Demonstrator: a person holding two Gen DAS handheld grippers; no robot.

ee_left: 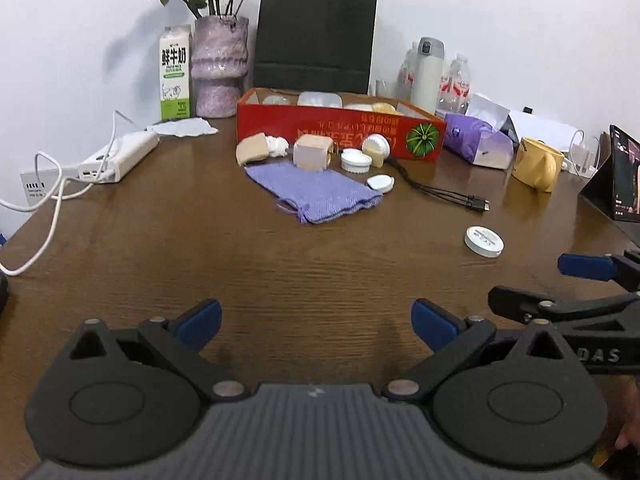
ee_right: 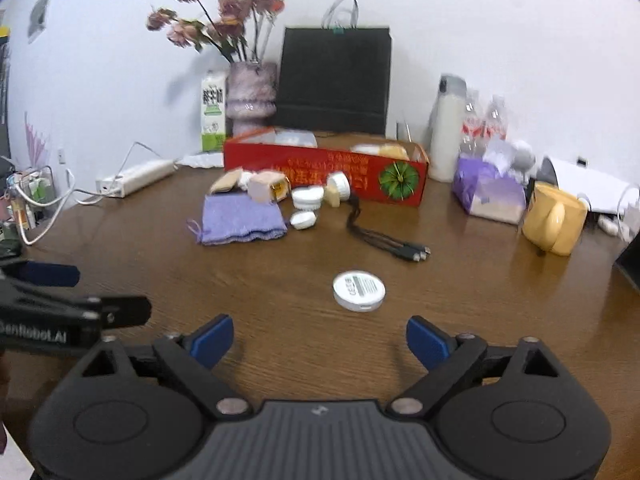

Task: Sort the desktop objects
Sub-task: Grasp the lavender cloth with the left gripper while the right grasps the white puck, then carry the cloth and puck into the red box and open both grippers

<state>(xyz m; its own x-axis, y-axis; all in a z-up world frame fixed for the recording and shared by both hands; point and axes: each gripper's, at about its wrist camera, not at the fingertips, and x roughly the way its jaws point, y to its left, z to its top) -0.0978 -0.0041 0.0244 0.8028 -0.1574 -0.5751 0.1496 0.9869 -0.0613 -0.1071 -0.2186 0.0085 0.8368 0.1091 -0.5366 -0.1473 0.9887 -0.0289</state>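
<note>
Both claws hang low over the near edge of the brown wooden table [ee_left: 168, 248], side by side and tilted down toward it. The left claw [ee_left: 316, 326] has its blue pads spread wide with nothing but bare wood between them. The right claw [ee_right: 319, 342] is spread just as wide and also holds nothing; a round white tin [ee_right: 359, 291] lies flat on the table just ahead of it, slightly right of its centre line and clear of both pads.

Farther back, the things to be sorted sit in a loose cluster in front of a long red box [ee_left: 340, 130]. A purple knitted pouch [ee_left: 314, 191] lies flat with its drawstring end toward the claws. Behind it are a tan piece with a white wad [ee_left: 260, 148], a pale cube-shaped box [ee_left: 312, 152], a ribbed white jar [ee_left: 355, 161] and a white cap tipped on its side [ee_left: 376, 148] against the red box. A small white oval case [ee_left: 381, 183] rests at the pouch's right corner. A black multi-head cable [ee_left: 440, 191] trails out to the right of it.

The red box already holds a few pale containers. Beside it stand a milk carton [ee_left: 175, 74] and a purple vase of dried flowers [ee_left: 219, 68], and a yellow mug [ee_left: 538, 164] stands off to the right.
</note>
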